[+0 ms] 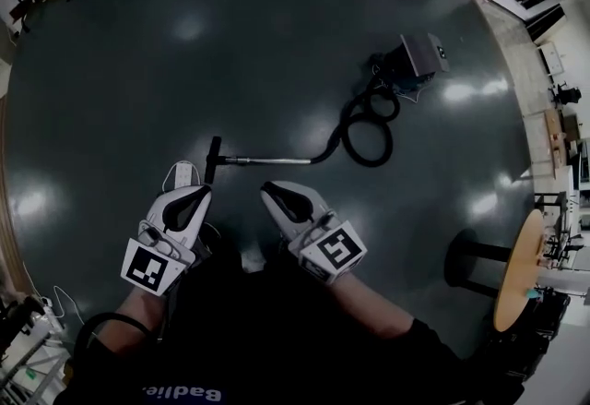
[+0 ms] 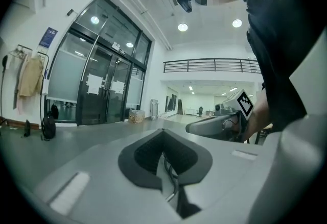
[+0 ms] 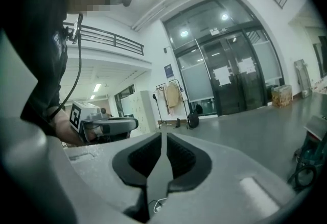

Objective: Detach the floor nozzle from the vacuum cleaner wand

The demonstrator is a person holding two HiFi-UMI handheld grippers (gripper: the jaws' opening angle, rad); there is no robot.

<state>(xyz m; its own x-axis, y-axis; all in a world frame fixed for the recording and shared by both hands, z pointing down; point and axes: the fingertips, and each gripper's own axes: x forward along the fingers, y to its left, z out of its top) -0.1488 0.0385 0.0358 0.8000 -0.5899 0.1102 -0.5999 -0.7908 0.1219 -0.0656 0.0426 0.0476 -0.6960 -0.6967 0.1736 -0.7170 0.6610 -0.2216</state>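
Note:
The vacuum cleaner point(image 1: 412, 60) stands on the dark floor far ahead. Its black hose point(image 1: 364, 131) loops down to the metal wand point(image 1: 272, 160), which lies flat and ends at the black floor nozzle point(image 1: 213, 160) on the left. My left gripper point(image 1: 195, 194) hovers just short of the nozzle, with its jaws shut and empty point(image 2: 163, 133). Level with it, my right gripper point(image 1: 273, 189) hangs below the wand, jaws parted by a narrow slit with nothing between them point(image 3: 163, 135). Neither gripper touches the vacuum.
A white power strip with cable point(image 1: 182, 174) lies beside the nozzle. A round wooden table point(image 1: 516, 269) and a black stool point(image 1: 470, 265) stand at the right. Glass doors point(image 2: 102, 90) and a coat rack point(image 3: 171, 96) line the room's edge.

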